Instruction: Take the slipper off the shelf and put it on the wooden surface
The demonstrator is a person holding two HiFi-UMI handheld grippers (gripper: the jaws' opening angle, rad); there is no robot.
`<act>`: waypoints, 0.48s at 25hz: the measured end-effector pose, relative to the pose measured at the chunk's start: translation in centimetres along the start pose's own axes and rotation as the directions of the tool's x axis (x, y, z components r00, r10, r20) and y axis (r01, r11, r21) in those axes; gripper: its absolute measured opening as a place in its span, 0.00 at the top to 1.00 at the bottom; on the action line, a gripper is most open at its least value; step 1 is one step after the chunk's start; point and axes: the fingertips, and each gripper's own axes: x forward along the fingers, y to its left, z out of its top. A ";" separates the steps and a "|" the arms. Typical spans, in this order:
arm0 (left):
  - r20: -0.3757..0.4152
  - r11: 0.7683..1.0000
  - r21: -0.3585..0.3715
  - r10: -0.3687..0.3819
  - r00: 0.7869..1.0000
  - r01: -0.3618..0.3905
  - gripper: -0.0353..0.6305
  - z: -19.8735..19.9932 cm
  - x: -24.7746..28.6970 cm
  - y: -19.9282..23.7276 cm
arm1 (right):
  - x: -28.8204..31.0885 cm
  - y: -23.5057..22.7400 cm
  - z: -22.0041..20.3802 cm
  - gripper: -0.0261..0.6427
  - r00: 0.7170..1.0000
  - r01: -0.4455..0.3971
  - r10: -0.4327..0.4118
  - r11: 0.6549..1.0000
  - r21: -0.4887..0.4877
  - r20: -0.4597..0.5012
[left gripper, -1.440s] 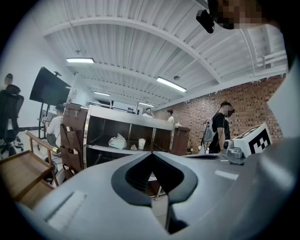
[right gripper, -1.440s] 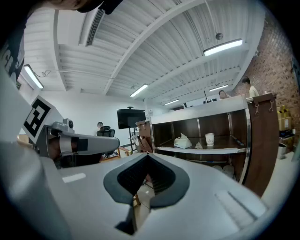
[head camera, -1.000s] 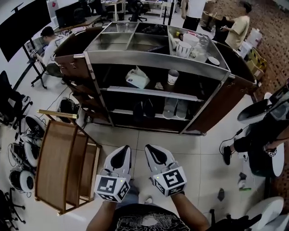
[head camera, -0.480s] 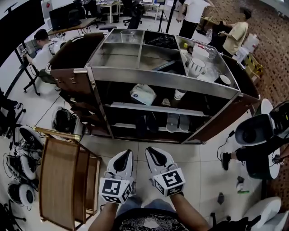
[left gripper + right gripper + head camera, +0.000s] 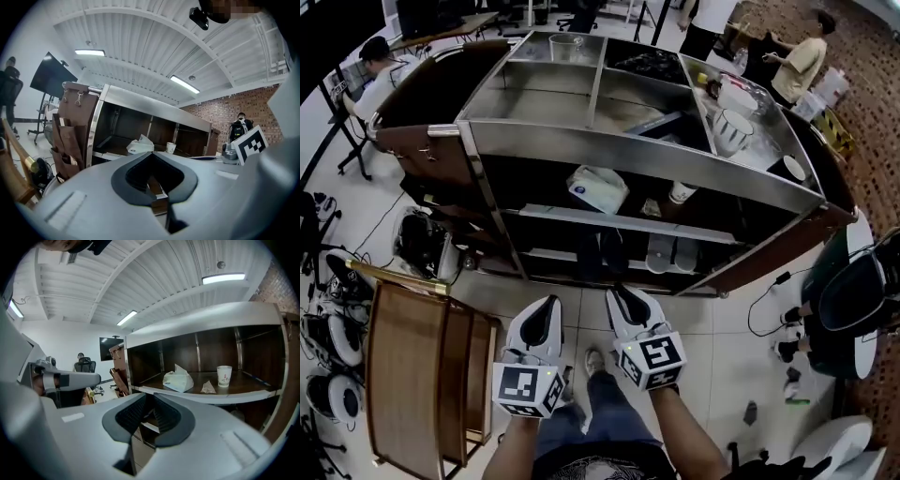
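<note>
Closer now to the shelf [image 5: 609, 217] with slippers [image 5: 661, 251], the left gripper [image 5: 547, 306] is closed and empty, while the right gripper [image 5: 620, 294] is opening its jaws on nothing.

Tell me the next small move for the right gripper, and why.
Probably move the right gripper forward and down to the slippers on the lower shelf. It hangs over the floor, short of that shelf, its jaws opening with nothing between them, and the slippers lie untouched.

Shelf [image 5: 630, 156] front open, shoes [image 5: 602, 251] beside slippers [image 5: 667, 252]
</note>
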 end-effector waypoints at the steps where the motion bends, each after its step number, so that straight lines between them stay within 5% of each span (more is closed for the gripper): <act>1: 0.002 1.000 -0.002 0.004 1.000 -0.004 0.94 -0.5 0.5 0.1 | 0.7 -0.5 -0.6 0.93 1.000 -0.004 0.004 1.000 0.001 -0.008; 12: -0.008 0.999 -0.036 0.036 0.999 -0.037 0.94 -7.0 7.3 2.0 | 9.8 -6.7 -8.1 0.84 0.998 0.047 -0.047 0.999 0.026 -0.031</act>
